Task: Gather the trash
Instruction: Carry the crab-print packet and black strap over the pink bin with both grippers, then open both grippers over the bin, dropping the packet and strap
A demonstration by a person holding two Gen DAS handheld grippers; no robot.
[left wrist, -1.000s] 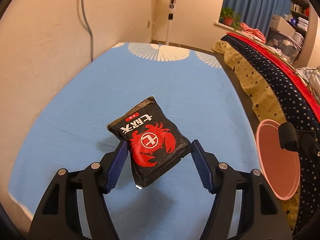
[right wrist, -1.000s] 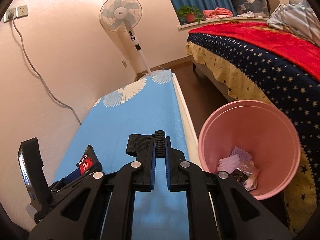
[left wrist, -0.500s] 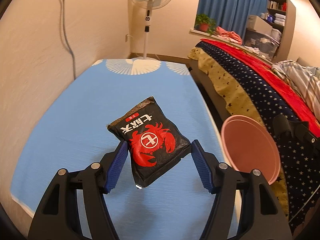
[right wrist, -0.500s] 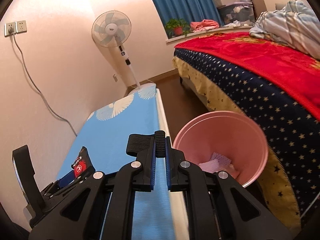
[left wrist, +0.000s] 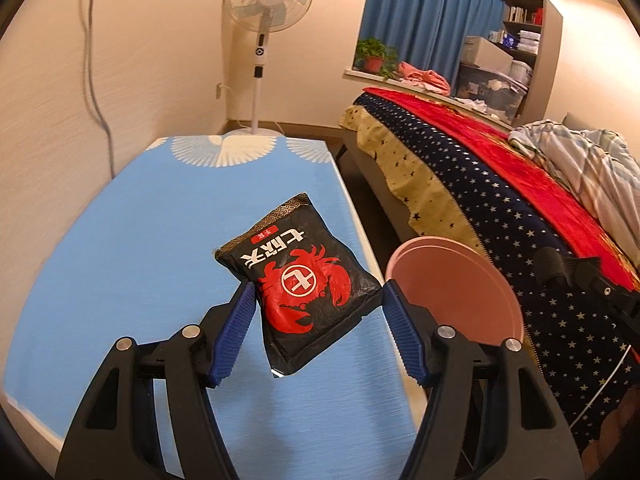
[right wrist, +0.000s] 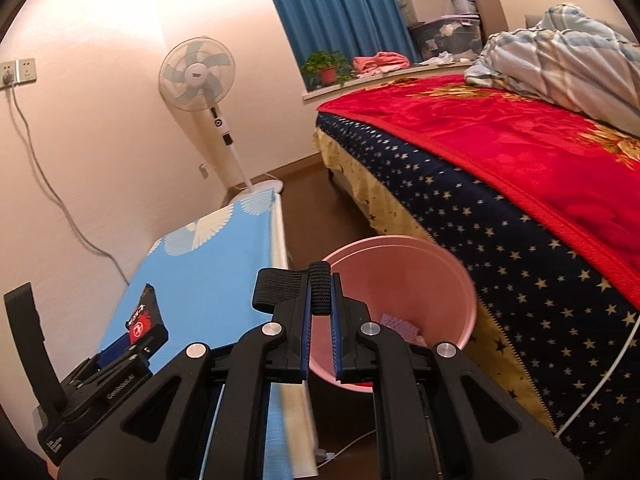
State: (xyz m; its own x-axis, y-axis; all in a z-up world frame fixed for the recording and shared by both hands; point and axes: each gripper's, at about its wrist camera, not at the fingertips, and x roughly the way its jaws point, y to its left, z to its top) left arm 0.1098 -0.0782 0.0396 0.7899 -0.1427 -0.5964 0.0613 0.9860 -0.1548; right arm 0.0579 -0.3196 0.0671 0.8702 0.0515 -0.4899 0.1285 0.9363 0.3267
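Note:
My left gripper (left wrist: 316, 302) is shut on a black snack bag with a red crab print (left wrist: 300, 280) and holds it above the blue table (left wrist: 132, 240), near its right edge. The bag also shows in the right wrist view (right wrist: 144, 318). A pink trash bin (left wrist: 456, 284) stands on the floor right of the table, between table and bed; in the right wrist view the bin (right wrist: 404, 276) holds some paper scraps. My right gripper (right wrist: 320, 308) is shut on a black strap (right wrist: 320, 292), in front of the bin.
A bed with a star-patterned cover and red blanket (left wrist: 480, 168) runs along the right. A standing fan (left wrist: 266, 8) is at the table's far end. A cable hangs on the left wall (left wrist: 96, 80). A white cord (right wrist: 592, 396) lies by the bed.
My left gripper has swung to the right with the bag, so the bin now lies closer to the bag. The right gripper has tilted up and away from the bin's opening.

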